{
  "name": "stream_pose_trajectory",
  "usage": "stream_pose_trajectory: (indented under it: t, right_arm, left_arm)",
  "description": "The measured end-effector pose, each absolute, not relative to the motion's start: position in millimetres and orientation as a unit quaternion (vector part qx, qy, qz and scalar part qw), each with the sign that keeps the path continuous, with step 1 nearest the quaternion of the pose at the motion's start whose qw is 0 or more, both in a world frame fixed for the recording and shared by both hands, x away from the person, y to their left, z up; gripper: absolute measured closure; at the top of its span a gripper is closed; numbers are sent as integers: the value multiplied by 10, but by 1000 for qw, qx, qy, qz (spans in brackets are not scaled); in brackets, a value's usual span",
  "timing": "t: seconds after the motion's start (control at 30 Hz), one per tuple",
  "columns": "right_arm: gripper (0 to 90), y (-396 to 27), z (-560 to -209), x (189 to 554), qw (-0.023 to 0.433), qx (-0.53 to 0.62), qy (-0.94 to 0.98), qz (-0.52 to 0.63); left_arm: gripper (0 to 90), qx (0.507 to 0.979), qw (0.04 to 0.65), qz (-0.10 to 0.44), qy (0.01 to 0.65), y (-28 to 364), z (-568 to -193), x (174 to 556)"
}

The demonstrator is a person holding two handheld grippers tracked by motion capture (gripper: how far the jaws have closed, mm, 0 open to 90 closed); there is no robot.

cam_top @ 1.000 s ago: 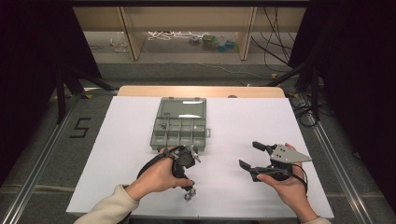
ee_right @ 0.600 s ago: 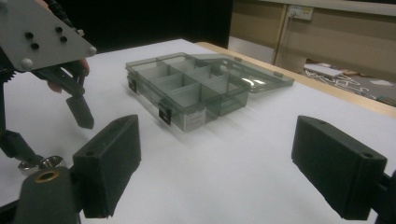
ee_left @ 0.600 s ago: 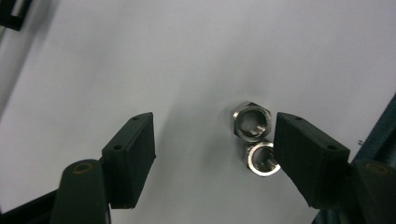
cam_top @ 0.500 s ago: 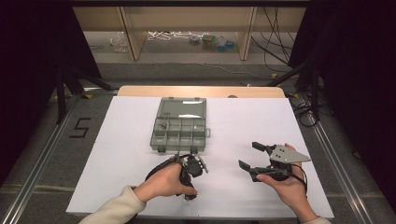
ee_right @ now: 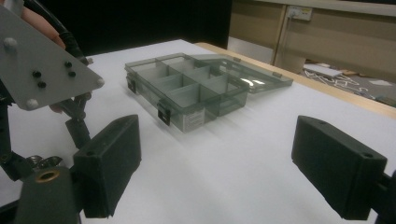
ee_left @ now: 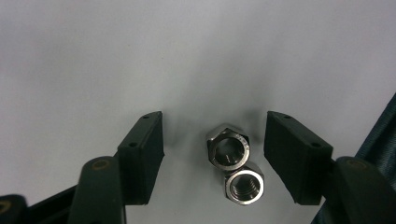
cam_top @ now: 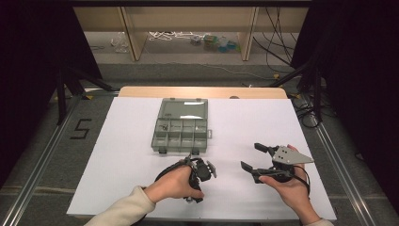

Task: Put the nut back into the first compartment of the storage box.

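Inspection of the left gripper [ee_left: 212, 158] finds it pointed straight down at the white table sheet [cam_top: 117, 155], its two black jaws straddling a pair of bright steel hexagonal nuts. The upper nut [ee_left: 228, 146] and the lower nut [ee_left: 243, 184] lie touching one another on the sheet, near the table's front edge. The jaws have just been closing, yet neither pad presses on metal: a clear gap remains on each side, wider on the left. The approach from above appears chosen so the pads can close across the flats; in my judgement both nuts may be caught together.

The right gripper [cam_top: 259, 157] is held level over the sheet at the right, jaws spread wide with nothing between them, evidently waiting.

The grey translucent plastic compartment box [cam_top: 181, 134] sits mid-table with its lid [cam_top: 184, 108] laid open, presumably to receive parts.

The left gripper view alone resolves the nuts and the gaps; in the high view the hand [cam_top: 171, 183] covers them. The right gripper view [ee_right: 229, 175] shows the box's dividers from the side, with the left gripper beside it.
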State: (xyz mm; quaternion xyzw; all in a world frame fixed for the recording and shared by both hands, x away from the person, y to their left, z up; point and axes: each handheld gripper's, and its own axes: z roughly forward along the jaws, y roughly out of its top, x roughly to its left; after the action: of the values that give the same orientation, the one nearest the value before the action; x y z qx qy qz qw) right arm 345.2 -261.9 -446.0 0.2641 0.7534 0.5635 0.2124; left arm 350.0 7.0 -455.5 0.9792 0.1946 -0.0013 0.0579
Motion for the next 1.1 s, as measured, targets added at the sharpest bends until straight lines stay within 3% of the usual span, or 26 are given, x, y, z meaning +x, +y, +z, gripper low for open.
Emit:
stream_pose_trajectory:
  t: [1.1]
  right_arm:
    - [169,-2620,-4464,3449,212,265,756,559]
  left_arm:
    - [697,975,19,0,219,-9,-4557,3430]
